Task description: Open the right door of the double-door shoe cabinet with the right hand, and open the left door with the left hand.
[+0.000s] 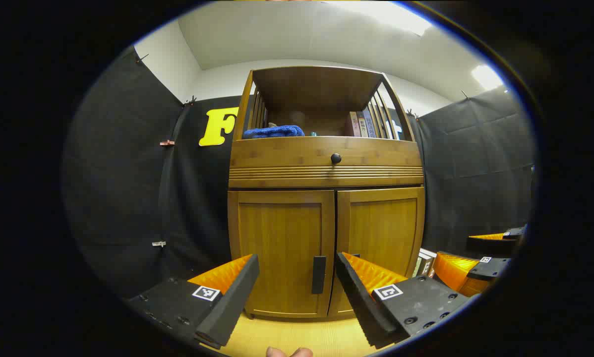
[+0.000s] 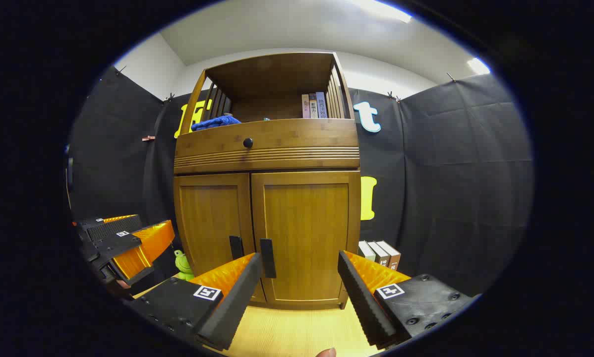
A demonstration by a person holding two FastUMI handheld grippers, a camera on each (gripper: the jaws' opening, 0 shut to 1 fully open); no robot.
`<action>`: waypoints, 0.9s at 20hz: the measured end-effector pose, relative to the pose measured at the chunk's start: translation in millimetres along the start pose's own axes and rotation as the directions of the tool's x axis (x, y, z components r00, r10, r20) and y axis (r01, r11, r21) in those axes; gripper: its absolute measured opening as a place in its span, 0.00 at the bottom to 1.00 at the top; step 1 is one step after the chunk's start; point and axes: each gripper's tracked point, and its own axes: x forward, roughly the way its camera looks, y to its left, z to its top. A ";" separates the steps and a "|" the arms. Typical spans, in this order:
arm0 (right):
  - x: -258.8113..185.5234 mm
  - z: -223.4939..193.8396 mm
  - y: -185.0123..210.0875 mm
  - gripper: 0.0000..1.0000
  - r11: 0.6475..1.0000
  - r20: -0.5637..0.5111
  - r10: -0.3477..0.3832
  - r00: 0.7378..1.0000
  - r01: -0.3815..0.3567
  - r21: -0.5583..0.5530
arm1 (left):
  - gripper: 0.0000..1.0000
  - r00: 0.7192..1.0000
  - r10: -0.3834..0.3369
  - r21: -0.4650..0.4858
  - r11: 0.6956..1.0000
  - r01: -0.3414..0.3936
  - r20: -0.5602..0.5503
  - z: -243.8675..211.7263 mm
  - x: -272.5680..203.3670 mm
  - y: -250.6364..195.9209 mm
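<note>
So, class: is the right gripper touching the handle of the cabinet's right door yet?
Apart. In the right gripper view, the right gripper is open and short of the cabinet, its fingers flanking the right door; the black handle stands clear of the nearest finger.

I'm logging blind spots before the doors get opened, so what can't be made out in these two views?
- Cabinet inside: hidden by the shut left door and right door, both views.
- Right door's handle: mostly covered by the left hand-held gripper, left gripper view.
- Green toy: partly behind the cabinet's corner, right gripper view.
</note>
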 end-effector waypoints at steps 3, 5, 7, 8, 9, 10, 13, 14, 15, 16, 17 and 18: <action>2.2 1.5 0.1 0.97 1.000 0.008 -0.001 1.000 0.001 0.004 | 0.96 1.000 0.000 0.000 1.000 0.000 -0.009 -2.2 -1.4 -0.6; 3.2 0.3 0.4 0.97 1.000 0.009 -0.004 1.000 0.004 0.001 | 0.97 1.000 -0.006 0.006 1.000 0.007 -0.011 -2.2 -1.0 -1.5; 4.9 -1.7 0.4 0.97 1.000 0.005 -0.004 1.000 0.004 0.000 | 0.97 1.000 -0.014 0.015 1.000 0.015 -0.012 -0.8 -1.3 -1.8; 5.9 -2.7 0.0 0.97 1.000 0.004 -0.005 1.000 0.005 0.002 | 0.97 1.000 -0.017 0.020 1.000 0.017 -0.011 -0.7 -0.3 -2.8; 7.2 -3.4 -0.3 0.97 1.000 0.003 -0.007 1.000 0.007 0.004 | 0.96 1.000 -0.021 0.024 0.999 0.021 -0.011 -0.4 0.2 -3.9; 7.4 -3.3 -1.4 0.97 1.000 0.003 -0.010 1.000 0.010 0.005 | 0.96 1.000 -0.023 0.025 0.999 0.024 -0.013 -0.1 0.7 -3.7; 10.6 -4.7 -5.4 0.96 1.000 0.002 -0.017 1.000 0.017 0.008 | 0.96 1.000 -0.028 0.029 0.999 0.028 -0.015 -0.5 3.1 -5.0; 12.6 -5.6 -6.6 0.95 1.000 0.000 -0.019 1.000 0.019 0.008 | 0.96 0.999 -0.030 0.027 0.999 0.031 -0.018 -0.8 3.3 -5.5; 12.9 -6.1 -7.2 0.98 1.000 -0.001 -0.020 1.000 0.020 0.007 | 0.96 0.999 -0.032 0.024 0.999 0.033 -0.022 -2.0 4.8 -5.8; 13.9 -6.6 -7.8 0.98 1.000 -0.002 -0.024 1.000 0.024 0.005 | 0.97 0.999 -0.033 0.022 0.999 0.034 -0.023 -1.1 6.2 -6.1; 15.5 -6.9 -10.3 0.95 0.999 -0.004 -0.034 0.999 0.034 0.002 | 0.97 0.999 -0.033 0.023 0.999 0.033 -0.023 -1.8 7.6 -6.1; 17.1 -7.3 -10.6 0.95 0.999 -0.004 -0.039 0.999 0.039 0.002 | 0.96 0.999 -0.033 0.026 0.999 0.034 -0.024 -1.1 9.3 -5.9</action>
